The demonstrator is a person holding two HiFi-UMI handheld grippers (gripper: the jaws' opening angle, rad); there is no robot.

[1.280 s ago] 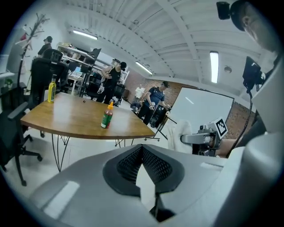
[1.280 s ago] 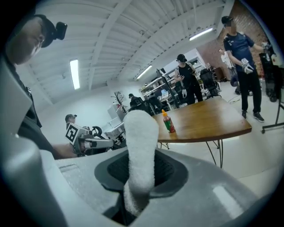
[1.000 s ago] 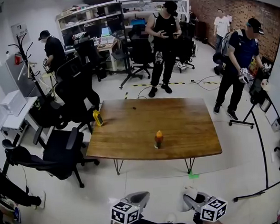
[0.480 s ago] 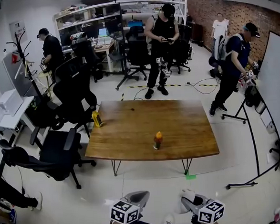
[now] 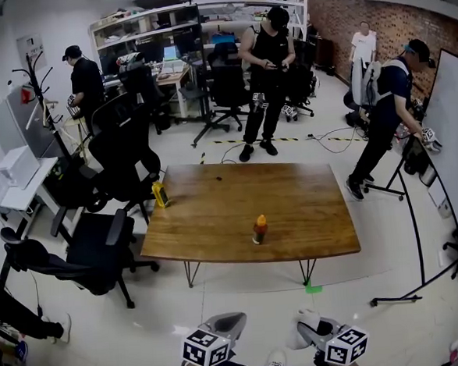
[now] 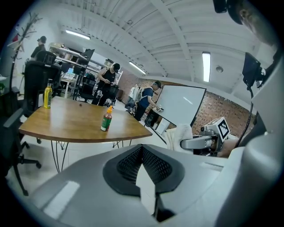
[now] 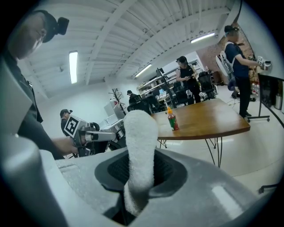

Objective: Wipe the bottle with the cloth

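Wooden table ahead bears the orange-capped bottle; your right gripper clamps the white fluffy cloth for wiping; left gripper closed, empty.

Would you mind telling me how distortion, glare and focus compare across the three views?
Head view: evenly lit, walls bent at the edges, the bottle small but distinct on the table. Left gripper view: fisheye circle with dark corners, the ceiling lamp blown out. Right gripper view: same fisheye, the close cloth bright and slightly soft.
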